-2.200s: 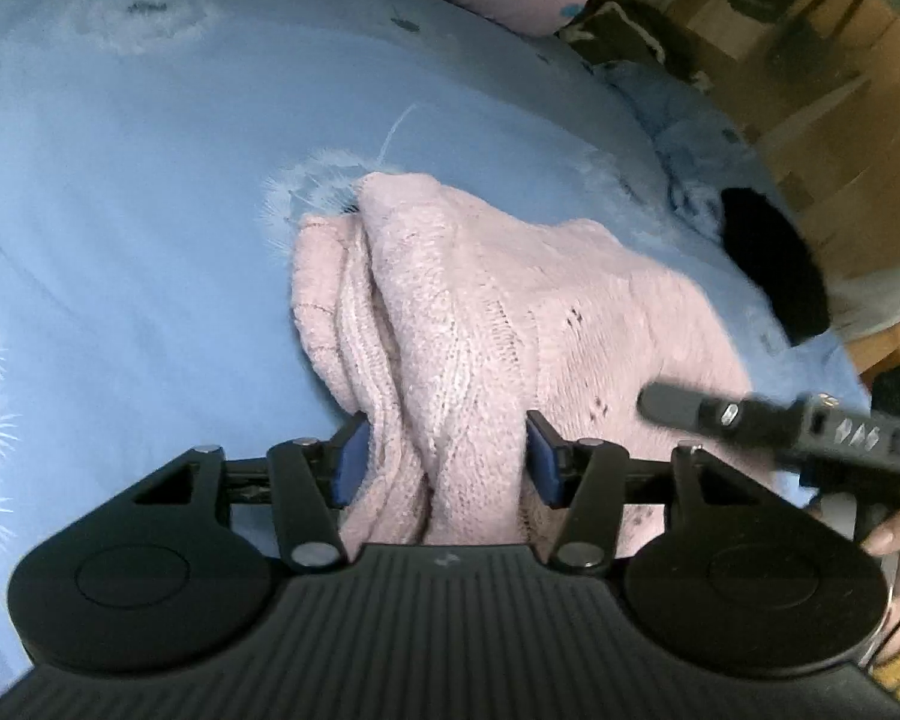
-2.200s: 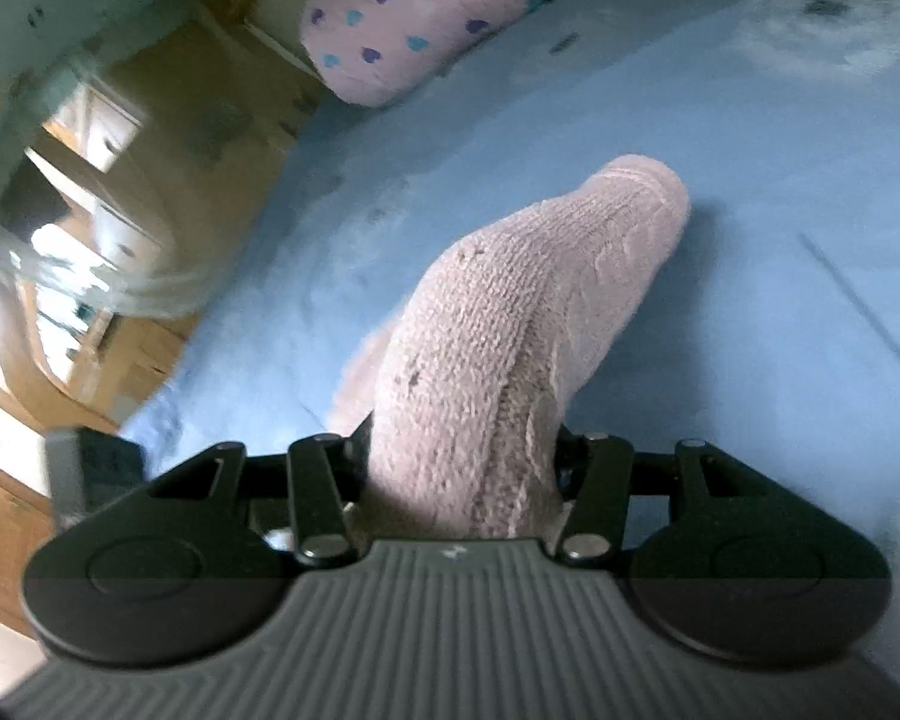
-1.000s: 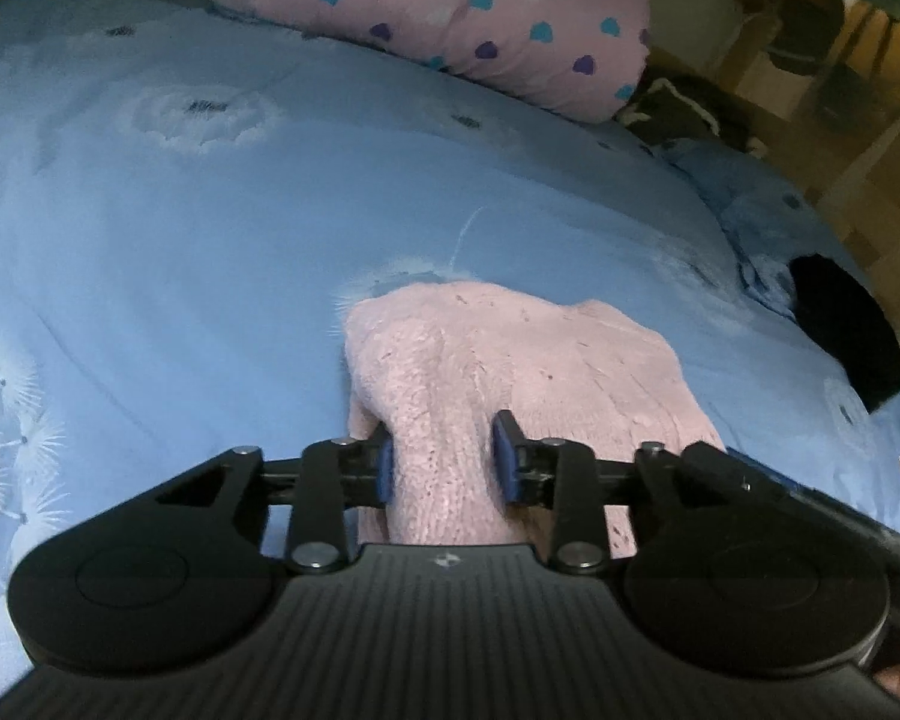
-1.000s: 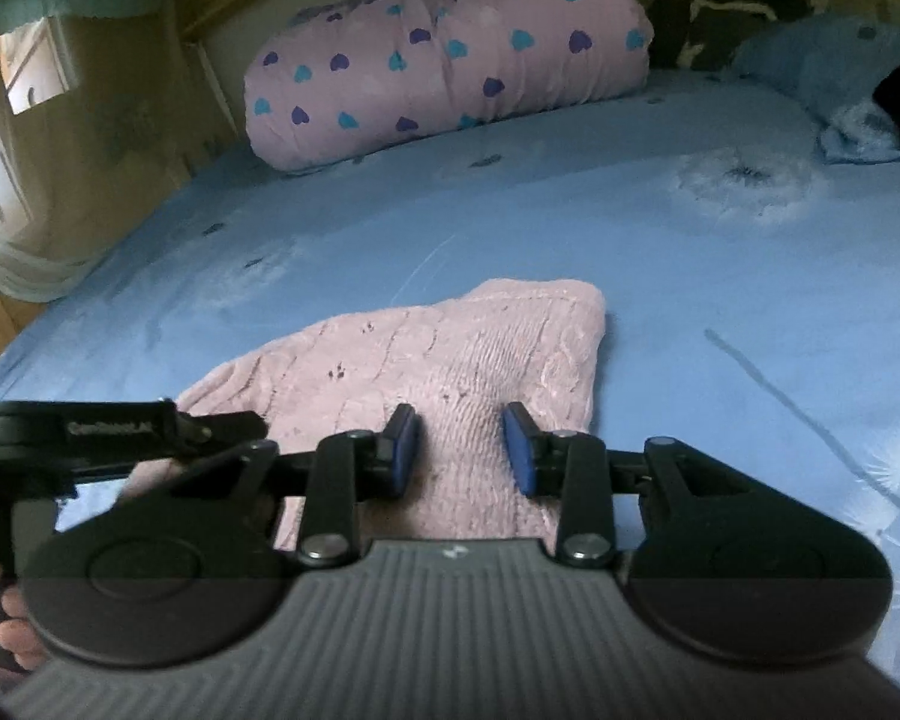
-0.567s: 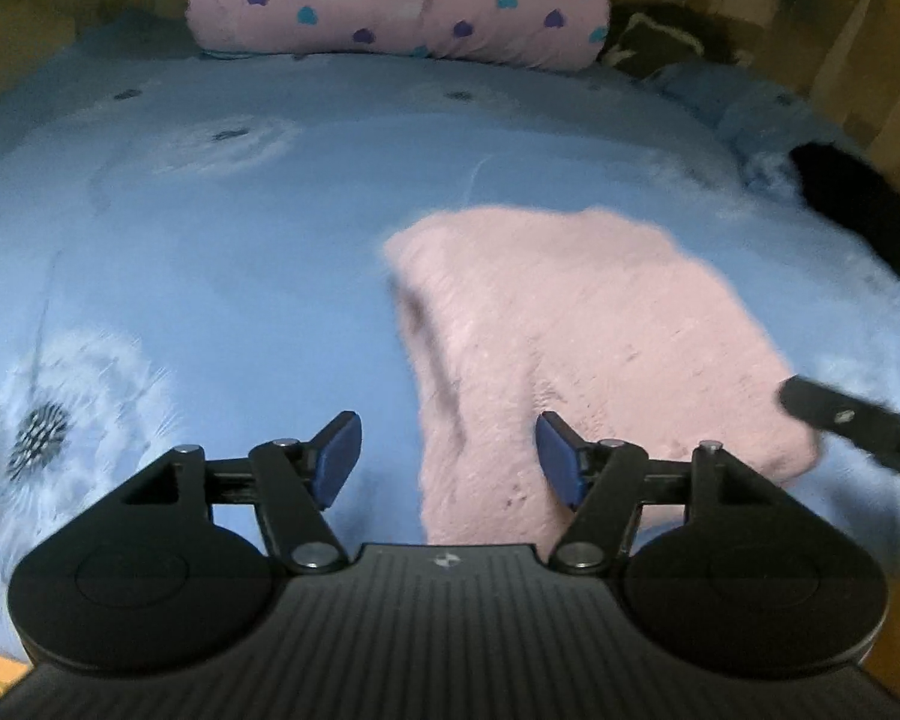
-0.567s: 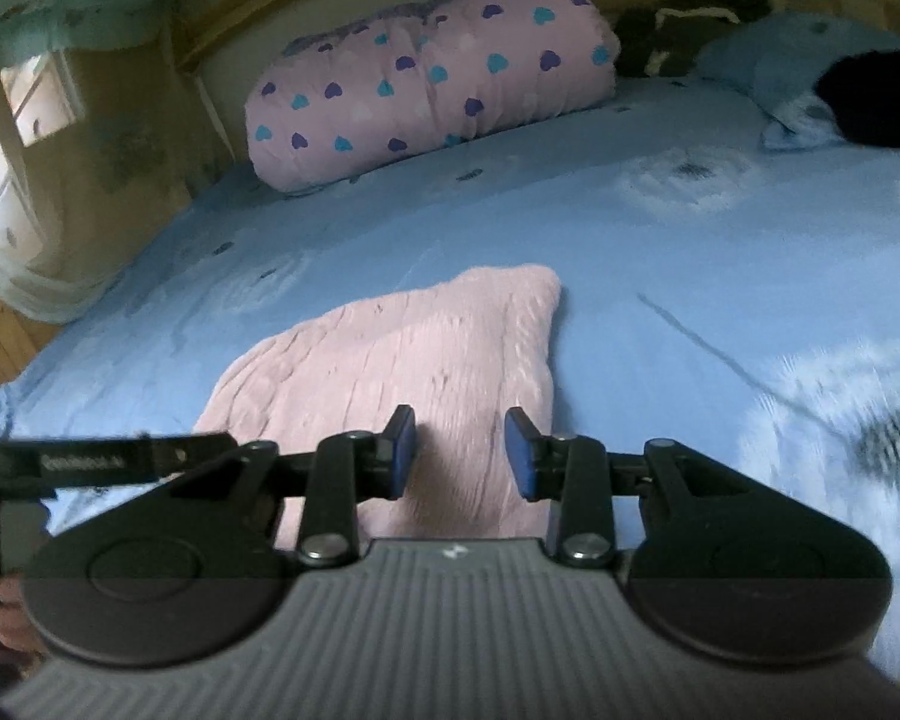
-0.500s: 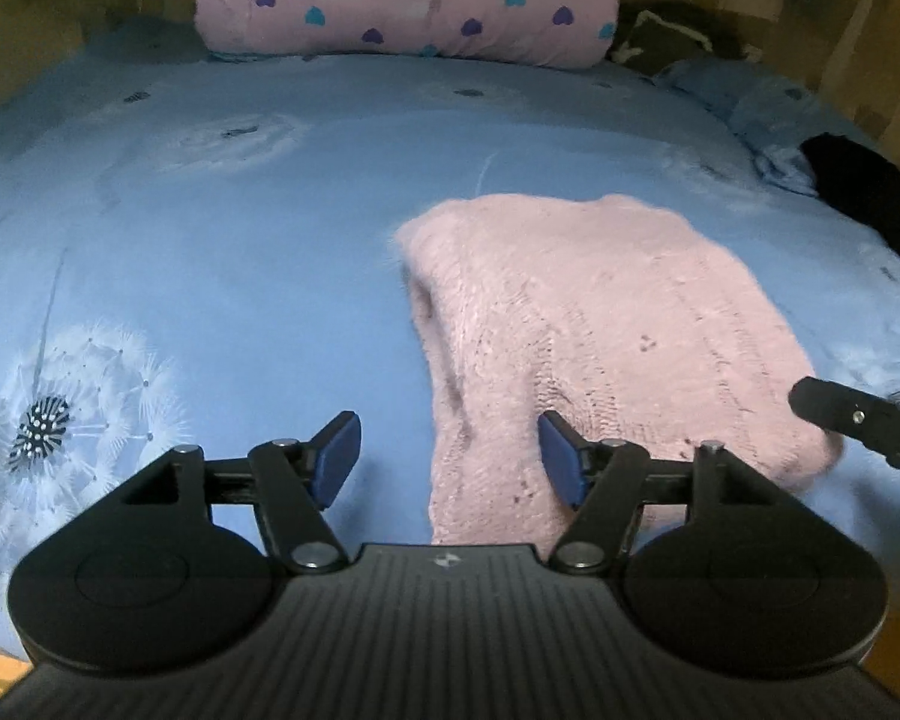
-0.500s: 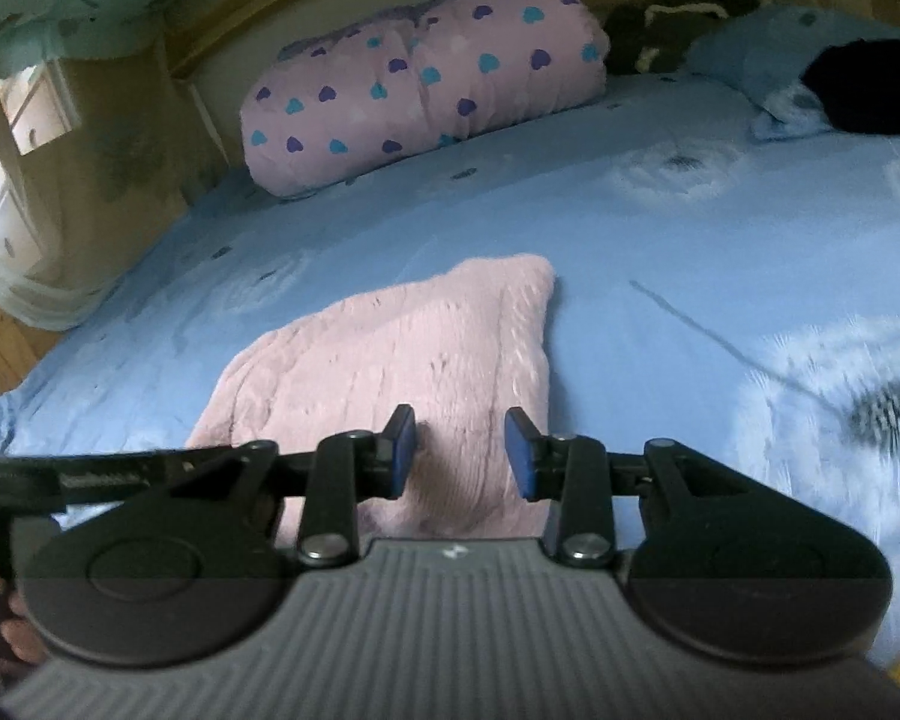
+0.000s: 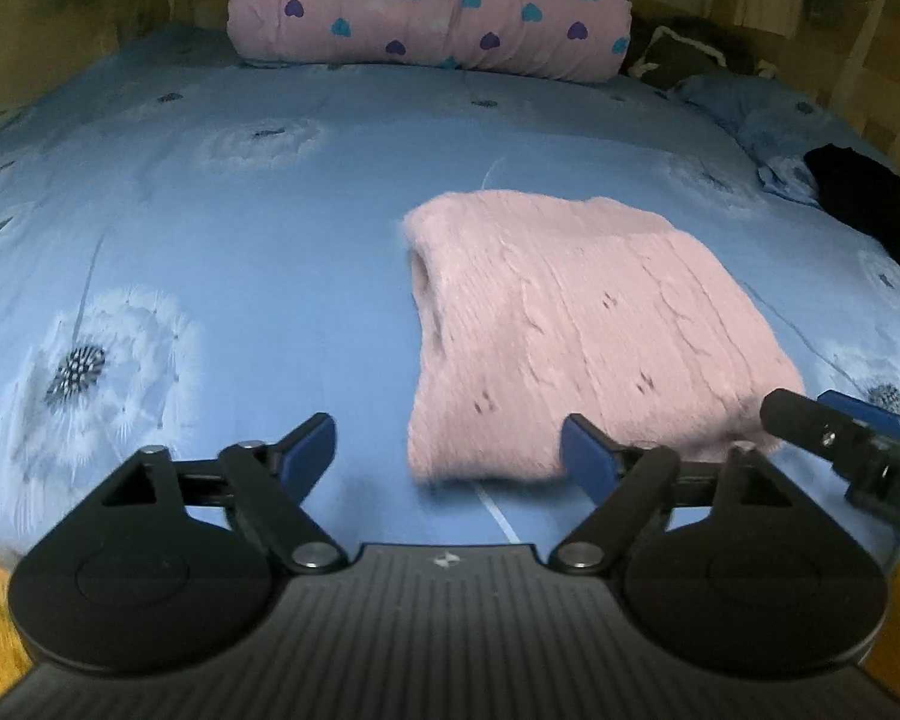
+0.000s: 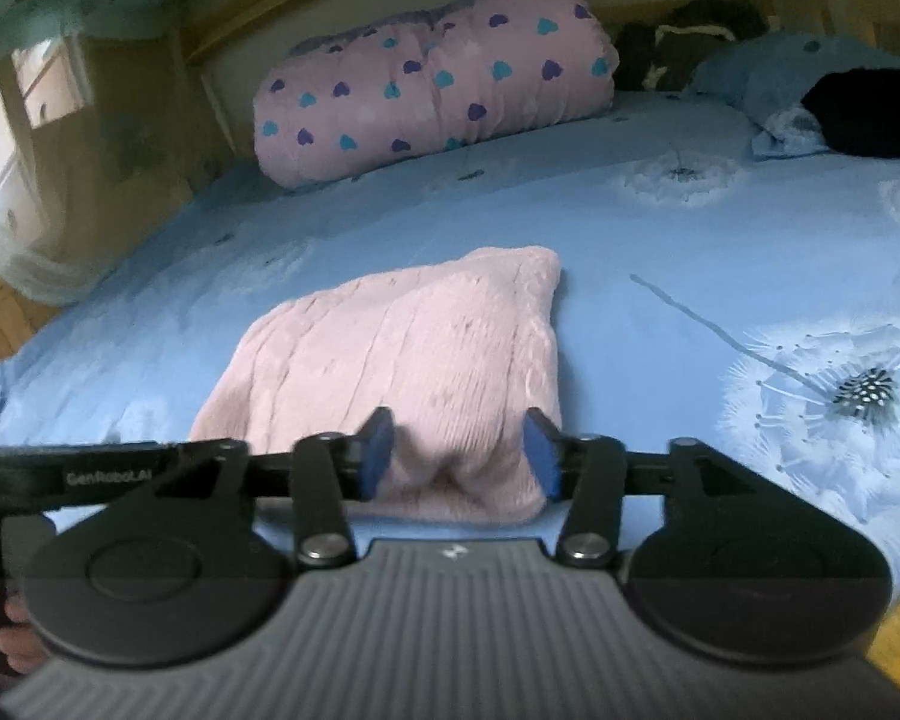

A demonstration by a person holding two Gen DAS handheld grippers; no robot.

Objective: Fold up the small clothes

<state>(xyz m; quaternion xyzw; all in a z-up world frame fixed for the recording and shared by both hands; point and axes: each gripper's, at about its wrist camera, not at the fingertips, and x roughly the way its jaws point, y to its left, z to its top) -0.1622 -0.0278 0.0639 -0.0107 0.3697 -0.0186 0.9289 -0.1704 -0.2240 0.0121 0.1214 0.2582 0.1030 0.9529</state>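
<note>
- Pink cable-knit sweater (image 9: 576,324), folded into a thick rectangle, lies flat on the blue dandelion-print bed (image 9: 258,252), its long axis running near to far.
- Left gripper (image 9: 447,450) hangs off the sweater's near-left corner; its fingers are opening wide and grip nothing.
- Right gripper (image 10: 459,450) sits at the near edge, right side; its fingers are opening, knit between them but seemingly unpinched.
- Both point downward, equally close; either could take the near hem.
</note>
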